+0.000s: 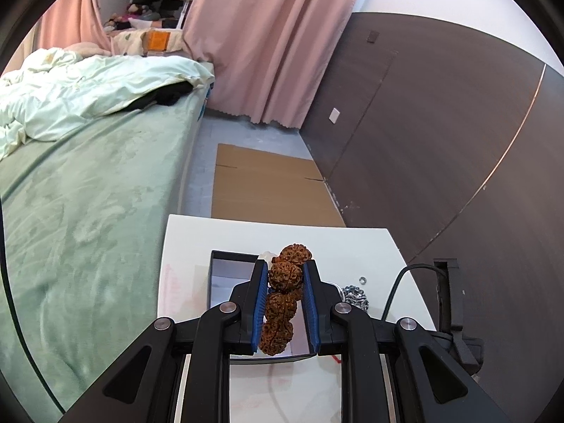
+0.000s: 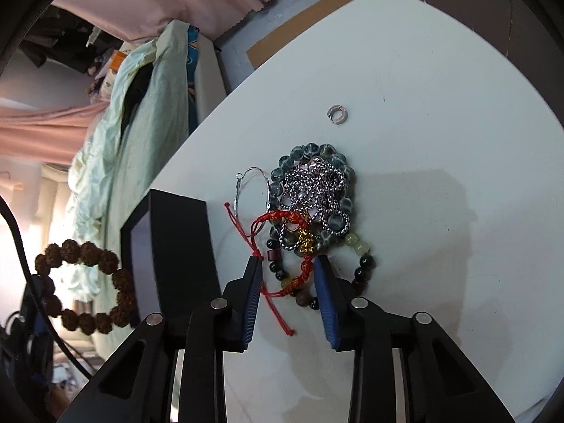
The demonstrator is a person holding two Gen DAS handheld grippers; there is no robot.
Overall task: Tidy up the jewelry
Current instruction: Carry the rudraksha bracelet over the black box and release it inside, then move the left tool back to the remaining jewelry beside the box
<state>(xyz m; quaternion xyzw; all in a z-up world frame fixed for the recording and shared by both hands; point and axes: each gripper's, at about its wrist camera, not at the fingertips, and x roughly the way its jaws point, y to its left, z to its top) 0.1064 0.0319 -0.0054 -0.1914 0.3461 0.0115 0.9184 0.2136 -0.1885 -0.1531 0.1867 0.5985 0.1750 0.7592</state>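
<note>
- The box [image 1: 231, 275] sits on the table [image 1: 352, 246], left of the jewelry pile [image 2: 310, 211].
- The seed bracelet [image 1: 282, 292] hangs between the left gripper [image 1: 284, 269] fingers above the box.
- A small ring [image 2: 337, 115] lies beyond the pile.
- The right gripper [image 2: 289, 264] straddles the pile's near edge.
- The bed [image 1: 88, 176] stands left of the table.

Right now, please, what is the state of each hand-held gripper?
Left hand-held gripper: closed on the brown seed bracelet.
Right hand-held gripper: open, straddling the red cord bracelet, holding nothing.
</note>
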